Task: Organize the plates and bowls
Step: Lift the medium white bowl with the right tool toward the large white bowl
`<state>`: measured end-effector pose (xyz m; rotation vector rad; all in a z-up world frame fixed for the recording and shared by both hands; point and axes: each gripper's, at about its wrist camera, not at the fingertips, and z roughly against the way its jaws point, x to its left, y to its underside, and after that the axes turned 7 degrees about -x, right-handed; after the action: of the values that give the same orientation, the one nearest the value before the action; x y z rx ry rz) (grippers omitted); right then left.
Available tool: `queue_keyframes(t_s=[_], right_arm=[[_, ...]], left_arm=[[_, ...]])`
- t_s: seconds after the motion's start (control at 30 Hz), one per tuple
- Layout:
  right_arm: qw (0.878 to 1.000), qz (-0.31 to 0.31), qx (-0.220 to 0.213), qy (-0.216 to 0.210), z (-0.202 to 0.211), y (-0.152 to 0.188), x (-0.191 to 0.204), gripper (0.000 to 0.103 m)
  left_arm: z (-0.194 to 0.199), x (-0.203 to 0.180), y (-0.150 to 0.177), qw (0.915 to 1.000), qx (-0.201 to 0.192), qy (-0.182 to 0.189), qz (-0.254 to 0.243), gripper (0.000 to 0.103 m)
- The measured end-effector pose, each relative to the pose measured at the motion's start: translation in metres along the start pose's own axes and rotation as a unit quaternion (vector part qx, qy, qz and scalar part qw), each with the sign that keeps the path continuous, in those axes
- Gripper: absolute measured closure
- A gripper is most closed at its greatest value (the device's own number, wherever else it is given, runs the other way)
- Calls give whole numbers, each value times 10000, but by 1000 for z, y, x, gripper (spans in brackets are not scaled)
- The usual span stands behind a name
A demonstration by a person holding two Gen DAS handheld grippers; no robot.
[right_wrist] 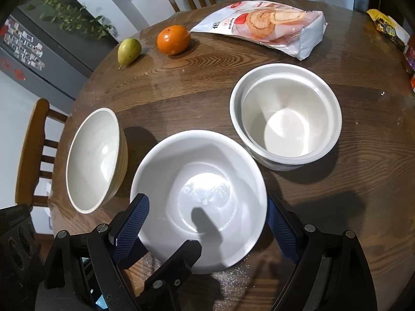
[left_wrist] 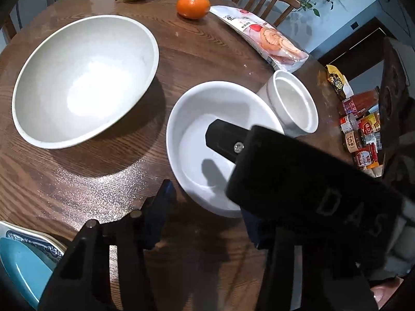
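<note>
A shallow white bowl [right_wrist: 199, 197] sits on the round wooden table [right_wrist: 207, 96]. My right gripper [right_wrist: 205, 225] is open, its blue-padded fingers [right_wrist: 129, 230] on either side of this bowl's near rim. The same bowl shows in the left wrist view [left_wrist: 207, 140], partly hidden by the right gripper's black body. A large cream bowl [left_wrist: 83, 77] stands left of it, also in the right wrist view [right_wrist: 96, 158]. A deep white pot [right_wrist: 285, 114] stands to the right, also in the left wrist view [left_wrist: 293, 101]. My left gripper [left_wrist: 205, 215] is open above the table.
A pear [right_wrist: 129, 50], an orange [right_wrist: 173, 39] and a bag of cake rolls [right_wrist: 264, 23] lie at the far side. A blue patterned plate [left_wrist: 23, 256] sits at the near left edge. Packets and jars [left_wrist: 363, 129] lie beyond the right edge. Chairs ring the table.
</note>
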<state>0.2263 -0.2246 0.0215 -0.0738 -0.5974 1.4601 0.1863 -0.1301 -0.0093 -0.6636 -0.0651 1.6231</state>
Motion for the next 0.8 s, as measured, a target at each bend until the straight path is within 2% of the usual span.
queue_keyframes(t_s=[0.17, 0.33, 0.6, 0.8], right_arm=[[10000, 68, -40, 37, 0, 1, 2, 13], [9999, 130, -72, 5, 1, 1, 4, 13], [9997, 216, -58, 23, 2, 1, 5, 13], [9991, 359, -224, 7, 14, 2, 11, 13]], left_arm=[[0, 0, -1, 10000, 12, 66, 14, 56], [4, -2, 0, 9998, -60, 169, -37, 63], [7, -4, -1, 9997, -113, 159, -115, 63], [19, -7, 0, 9992, -276, 190, -228, 63]])
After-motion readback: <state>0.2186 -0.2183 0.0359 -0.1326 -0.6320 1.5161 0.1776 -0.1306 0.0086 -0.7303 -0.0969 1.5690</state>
